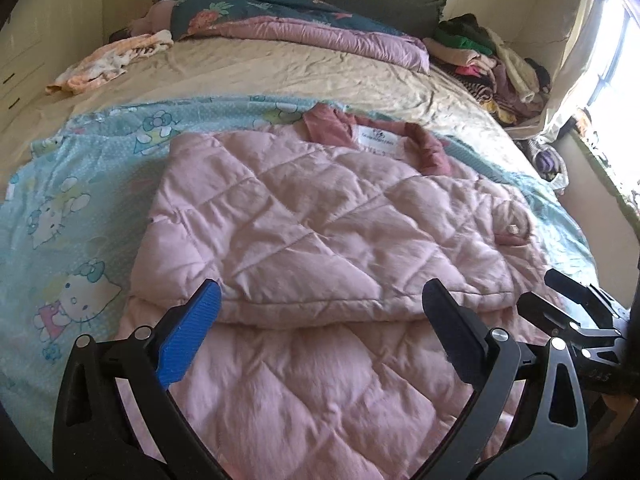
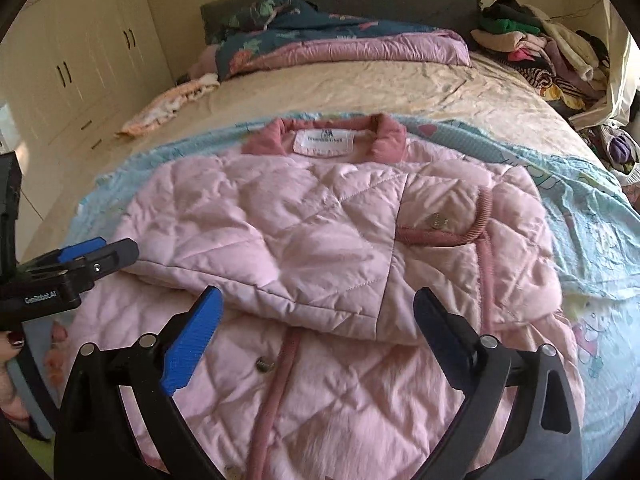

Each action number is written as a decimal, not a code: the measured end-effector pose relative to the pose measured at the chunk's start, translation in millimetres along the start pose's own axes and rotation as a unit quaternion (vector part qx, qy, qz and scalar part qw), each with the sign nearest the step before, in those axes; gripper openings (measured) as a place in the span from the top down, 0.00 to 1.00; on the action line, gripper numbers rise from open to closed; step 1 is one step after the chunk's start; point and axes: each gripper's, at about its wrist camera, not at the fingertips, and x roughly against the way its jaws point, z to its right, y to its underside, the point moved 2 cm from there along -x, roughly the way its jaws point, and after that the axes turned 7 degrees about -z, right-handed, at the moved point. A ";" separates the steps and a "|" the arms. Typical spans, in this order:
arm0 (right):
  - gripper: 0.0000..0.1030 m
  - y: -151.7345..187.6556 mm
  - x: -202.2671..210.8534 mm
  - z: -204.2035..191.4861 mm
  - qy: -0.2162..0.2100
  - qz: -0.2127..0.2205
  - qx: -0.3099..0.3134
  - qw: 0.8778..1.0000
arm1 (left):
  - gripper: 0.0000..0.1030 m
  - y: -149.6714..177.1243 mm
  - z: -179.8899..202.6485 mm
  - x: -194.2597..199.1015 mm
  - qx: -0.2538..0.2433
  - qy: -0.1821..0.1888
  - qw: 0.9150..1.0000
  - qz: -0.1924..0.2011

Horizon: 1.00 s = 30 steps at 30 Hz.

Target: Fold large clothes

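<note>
A pink quilted jacket [image 1: 304, 224] with a darker pink collar [image 1: 432, 148] lies on the bed, one side and sleeve folded across its front; it also shows in the right wrist view [image 2: 320, 232]. My left gripper [image 1: 322, 312] is open and empty, just above the jacket's lower part near the folded edge. My right gripper [image 2: 318, 320] is open and empty over the jacket's lower front, near a button [image 2: 263, 364]. The left gripper appears at the left edge of the right wrist view [image 2: 96, 256], and the right gripper at the right edge of the left wrist view [image 1: 560, 304].
A light blue cartoon-print sheet [image 1: 80, 208] lies under the jacket on the beige bed [image 1: 280, 76]. A rolled floral and pink quilt [image 1: 304, 28] sits at the headboard. A pile of clothes [image 1: 496, 64] is at the far right. A wardrobe [image 2: 80, 60] stands left.
</note>
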 end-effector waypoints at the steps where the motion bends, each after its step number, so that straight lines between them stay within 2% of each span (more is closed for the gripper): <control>1: 0.07 1.0 6.1 0.0 -0.001 0.003 -0.002 1.000 | 0.08 0.4 0.9 5.5 0.004 0.008 1.000 0.002; 7: 0.07 6.1 44.6 1.9 -0.010 0.024 -0.017 1.000 | 0.08 6.8 5.1 32.7 0.008 0.016 1.000 0.023; 18: 0.04 27.6 108.4 -2.7 -0.009 0.063 -0.009 0.998 | 0.08 21.2 12.1 73.0 0.007 0.023 0.998 0.052; 30: 0.04 50.2 150.6 -4.3 -0.008 0.091 -0.004 0.996 | 0.08 43.9 21.5 103.0 -0.001 0.025 0.997 0.069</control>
